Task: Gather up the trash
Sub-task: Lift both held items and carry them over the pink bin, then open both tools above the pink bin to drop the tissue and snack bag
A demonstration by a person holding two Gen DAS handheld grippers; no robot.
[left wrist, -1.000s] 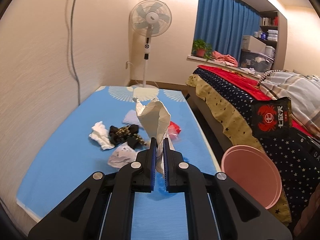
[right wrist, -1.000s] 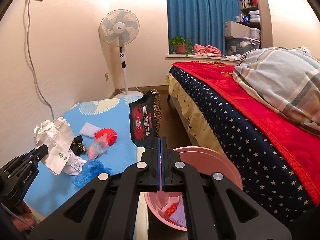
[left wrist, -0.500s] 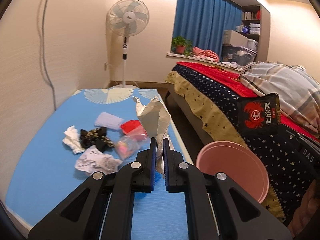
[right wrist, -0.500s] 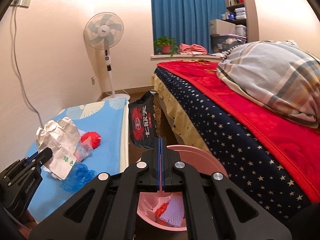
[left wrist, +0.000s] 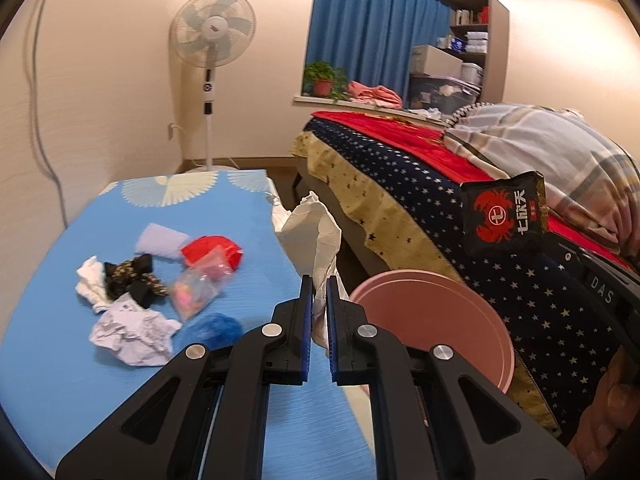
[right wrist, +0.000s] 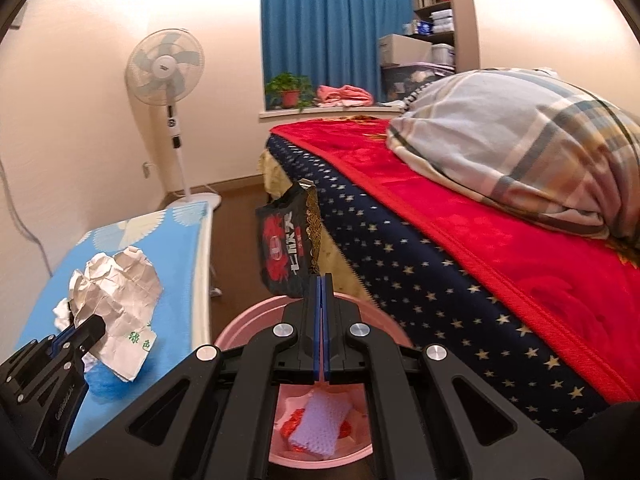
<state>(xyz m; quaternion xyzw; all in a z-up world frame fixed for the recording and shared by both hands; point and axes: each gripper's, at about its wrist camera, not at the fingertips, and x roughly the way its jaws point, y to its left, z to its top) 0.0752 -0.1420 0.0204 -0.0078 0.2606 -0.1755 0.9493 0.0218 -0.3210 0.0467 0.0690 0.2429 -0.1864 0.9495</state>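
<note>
My left gripper (left wrist: 317,282) is shut on a crumpled white paper bag (left wrist: 311,236), held up over the right edge of the blue mat (left wrist: 80,360), beside the pink bin (left wrist: 460,312). From the right wrist view the same paper bag (right wrist: 120,292) with green print hangs in the left gripper (right wrist: 86,326). My right gripper (right wrist: 322,280) is shut on a black snack packet (right wrist: 286,248) with red print, directly above the pink bin (right wrist: 248,320), which holds red scraps and a pale knitted piece. Several trash items (left wrist: 132,280) lie on the mat.
A bed (right wrist: 460,248) with a starred navy and red cover and a plaid pillow fills the right side. A standing fan (left wrist: 210,40) stands by the far wall, and a narrow floor gap (right wrist: 232,216) separates mat and bed.
Both grippers swung right toward the bin while holding their items. The paper bag went from over the mat's trash to its right edge. The bin now sits under the right gripper.
</note>
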